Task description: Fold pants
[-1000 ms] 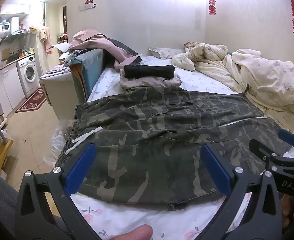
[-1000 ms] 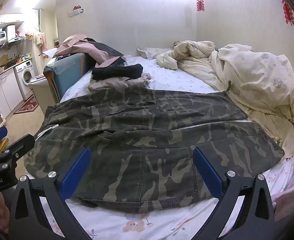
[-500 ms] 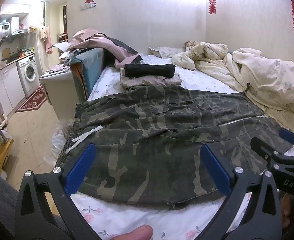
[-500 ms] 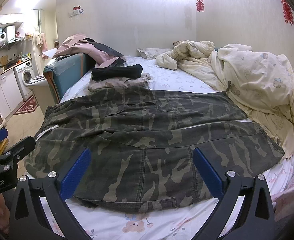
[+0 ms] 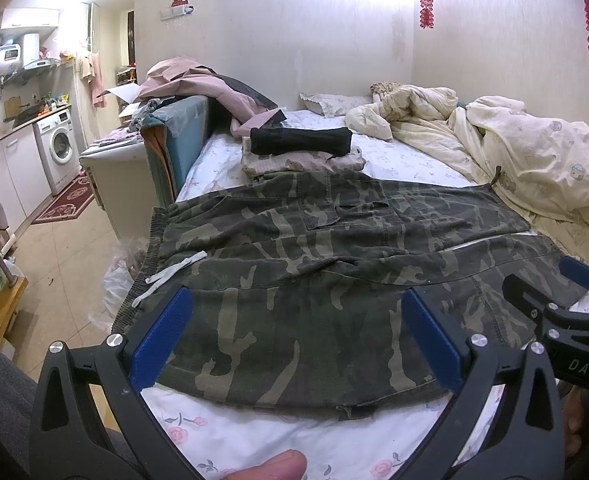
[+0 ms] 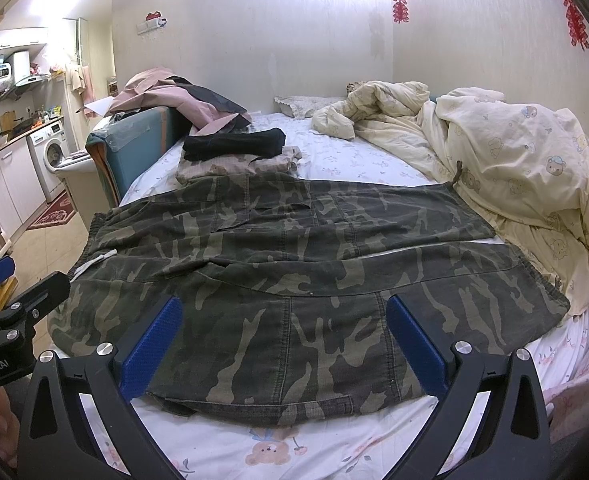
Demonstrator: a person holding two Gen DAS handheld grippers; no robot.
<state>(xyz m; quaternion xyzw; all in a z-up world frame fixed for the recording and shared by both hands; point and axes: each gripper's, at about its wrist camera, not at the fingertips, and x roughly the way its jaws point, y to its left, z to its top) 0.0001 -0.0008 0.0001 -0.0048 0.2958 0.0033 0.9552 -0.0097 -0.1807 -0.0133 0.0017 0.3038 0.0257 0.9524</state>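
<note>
Camouflage pants (image 5: 314,272) (image 6: 294,264) lie spread flat across the bed, waistband with a white drawstring (image 5: 170,276) at the left edge, leg ends at the right. My left gripper (image 5: 296,336) hovers open above the near hem of the pants, blue pads wide apart, nothing between them. My right gripper (image 6: 282,344) is likewise open over the near part of the cloth. Each gripper shows at the edge of the other's view: the right gripper (image 5: 566,320) at the far right, the left gripper (image 6: 6,304) at the far left.
Folded clothes, a black roll (image 5: 300,140) on a beige piece, sit beyond the pants. A rumpled cream duvet (image 6: 494,152) fills the bed's right side. A teal board (image 5: 174,148) with piled garments stands at the left bed edge; a kitchen floor and washing machine (image 5: 56,144) lie further left.
Both views have shifted only slightly; the pants lie as before and both grippers stay open above the near hem.
</note>
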